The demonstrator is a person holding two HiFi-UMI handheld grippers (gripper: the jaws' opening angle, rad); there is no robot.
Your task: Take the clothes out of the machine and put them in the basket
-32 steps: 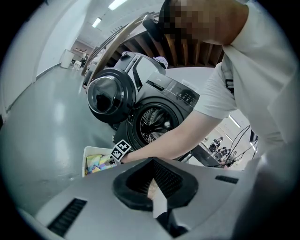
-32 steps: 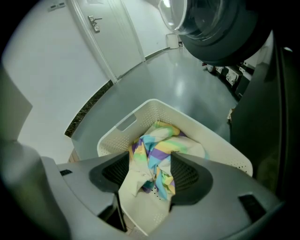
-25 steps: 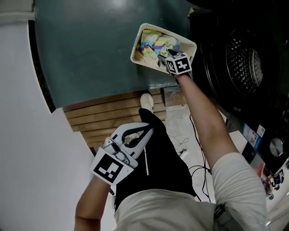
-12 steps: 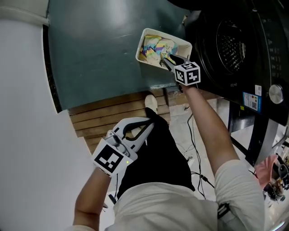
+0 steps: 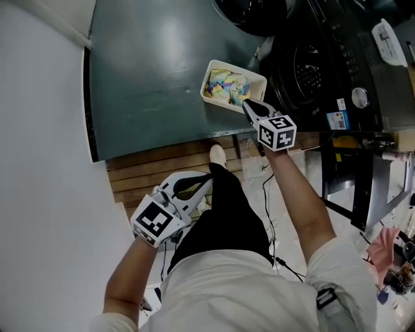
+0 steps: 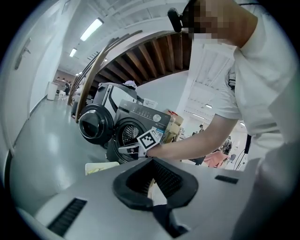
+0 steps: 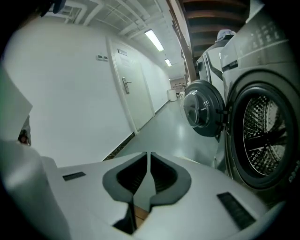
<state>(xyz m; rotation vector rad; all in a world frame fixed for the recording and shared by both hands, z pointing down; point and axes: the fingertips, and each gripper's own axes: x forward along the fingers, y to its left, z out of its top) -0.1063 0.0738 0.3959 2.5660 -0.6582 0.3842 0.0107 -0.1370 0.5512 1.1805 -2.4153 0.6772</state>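
The white basket (image 5: 256,79) sits on the green floor, holding colourful clothes (image 5: 227,86); its rim also shows in the left gripper view (image 6: 101,167). Beside it the dark washing machine (image 5: 305,71) stands with its door (image 5: 249,13) swung open, and the drum (image 7: 265,136) looks empty. My right gripper (image 5: 249,104) hovers above the basket's near corner; its jaws are closing, almost together, with nothing between them (image 7: 149,154). Low beside my leg, the left gripper (image 5: 209,181) has its tips touching and holds nothing (image 6: 151,161).
A wooden slatted strip (image 5: 162,165) borders the green floor near my feet. A white wall (image 5: 45,162) runs along the left. Cables (image 5: 269,194) lie on the pale floor. More machines stand in a row (image 7: 215,51) beyond the open door (image 7: 201,110).
The right gripper has lifted out of the basket and its jaws have come together empty. The left gripper has risen a little beside my leg.
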